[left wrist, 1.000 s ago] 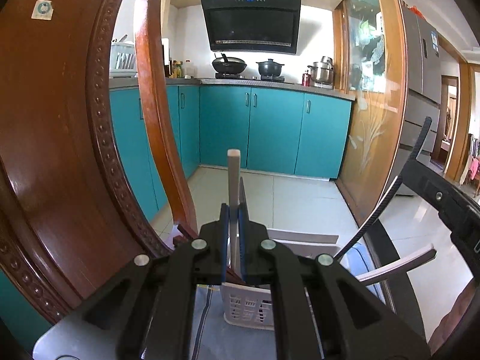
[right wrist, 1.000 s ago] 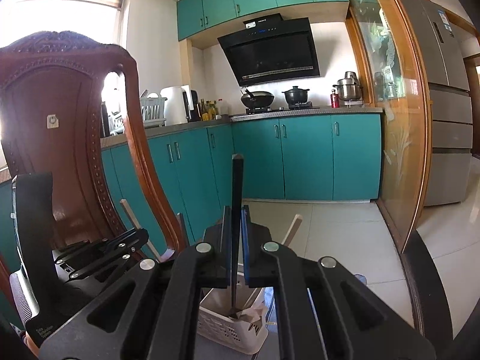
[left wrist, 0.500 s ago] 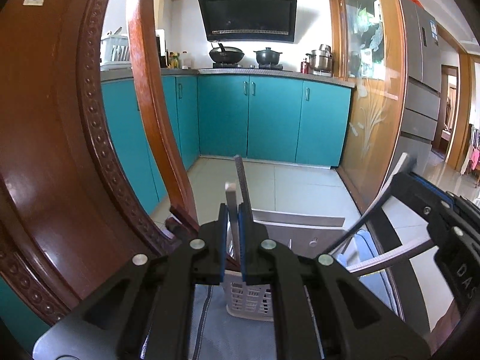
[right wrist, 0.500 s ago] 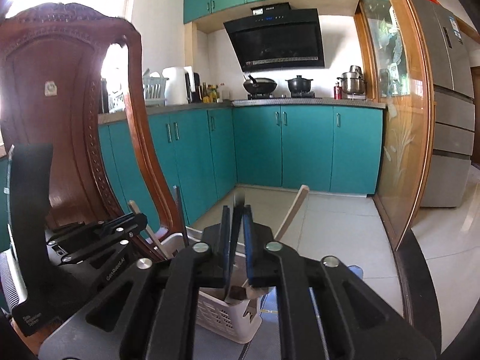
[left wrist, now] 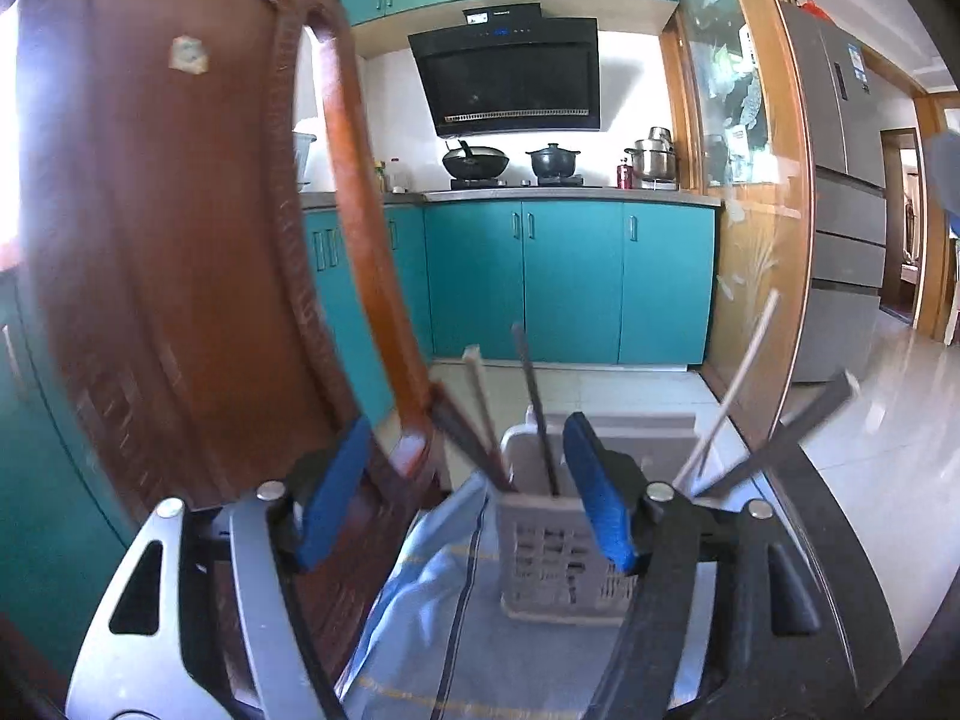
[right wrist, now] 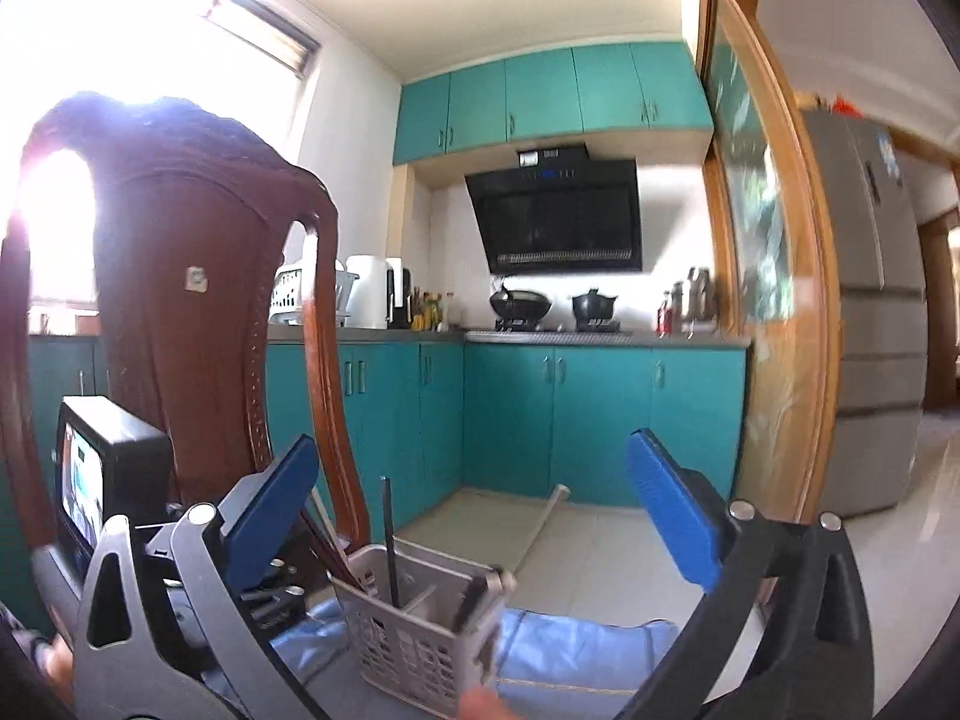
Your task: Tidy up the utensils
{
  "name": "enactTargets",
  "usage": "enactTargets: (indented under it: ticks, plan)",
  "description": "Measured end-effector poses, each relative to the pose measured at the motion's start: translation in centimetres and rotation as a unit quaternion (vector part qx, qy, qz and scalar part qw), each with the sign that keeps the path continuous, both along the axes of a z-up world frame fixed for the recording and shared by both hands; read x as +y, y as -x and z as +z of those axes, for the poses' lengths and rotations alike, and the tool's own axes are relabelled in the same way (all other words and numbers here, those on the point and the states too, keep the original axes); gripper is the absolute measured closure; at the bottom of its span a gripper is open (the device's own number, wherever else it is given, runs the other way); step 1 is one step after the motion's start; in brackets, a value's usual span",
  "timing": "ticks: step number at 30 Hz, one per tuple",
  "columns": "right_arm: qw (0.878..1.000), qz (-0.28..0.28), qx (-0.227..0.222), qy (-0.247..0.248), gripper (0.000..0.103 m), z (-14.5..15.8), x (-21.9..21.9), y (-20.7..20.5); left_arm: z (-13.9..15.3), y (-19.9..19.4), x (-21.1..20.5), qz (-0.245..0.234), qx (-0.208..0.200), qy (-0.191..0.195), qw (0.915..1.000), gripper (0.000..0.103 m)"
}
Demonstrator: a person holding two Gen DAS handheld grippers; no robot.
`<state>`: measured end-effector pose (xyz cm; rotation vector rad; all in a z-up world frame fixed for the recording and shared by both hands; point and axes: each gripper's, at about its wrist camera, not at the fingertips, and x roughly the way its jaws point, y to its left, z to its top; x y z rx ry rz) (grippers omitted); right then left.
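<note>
Your left gripper point(left wrist: 465, 489) has just opened its jaws and let go of the pale chopstick point(left wrist: 480, 396), which now leans in the grey basket point(left wrist: 558, 564) with nothing between the pads. Your right gripper point(right wrist: 480, 516) has likewise just spread wide, and the dark chopstick point(right wrist: 390, 540) it pinched now stands free in the basket's compartment. Both grippers have drawn back from the basket.

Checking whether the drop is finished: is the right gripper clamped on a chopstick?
No. The right gripper stands wide open with nothing between its pads; the chopsticks stand in the basket.
</note>
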<state>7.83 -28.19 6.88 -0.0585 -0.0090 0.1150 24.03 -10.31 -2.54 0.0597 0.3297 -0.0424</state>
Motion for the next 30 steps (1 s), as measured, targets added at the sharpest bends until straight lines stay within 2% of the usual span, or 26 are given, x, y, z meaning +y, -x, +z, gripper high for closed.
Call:
enactTargets:
  ticks: [3,6,7,11,16,24,30]
  plan:
    - [1.000,-0.011,0.007,0.014,0.003,-3.3,-0.6,3.3,-1.0,2.2,1.0,-0.004,0.007,0.013,0.9999,0.023]
    - [0.996,-0.037,0.078,0.005,0.003,-7.5,-1.6,5.4,-2.3,5.2,1.8,-0.006,0.013,0.015,0.9998,0.011]
    - [0.993,-0.042,0.106,-0.006,0.003,-8.7,-1.8,6.1,-2.8,6.4,2.0,-0.002,0.014,0.008,0.9999,0.010]
    - [0.986,-0.060,0.152,-0.013,0.003,-9.5,-1.5,7.9,-3.7,10.5,2.8,0.015,0.028,0.002,0.9995,0.004]
    - [0.991,-0.041,0.128,0.006,0.003,-7.7,0.0,12.7,-2.5,16.1,4.1,0.012,0.014,0.036,0.9992,0.004]
    - [0.996,-0.041,0.076,-0.014,0.003,-4.1,0.6,18.1,-0.5,21.7,4.1,-0.005,-0.005,0.006,1.0000,0.004]
    - [0.998,-0.049,0.045,-0.001,0.003,-2.1,1.5,20.7,0.8,24.5,4.0,-0.014,-0.020,0.004,0.9997,0.004]
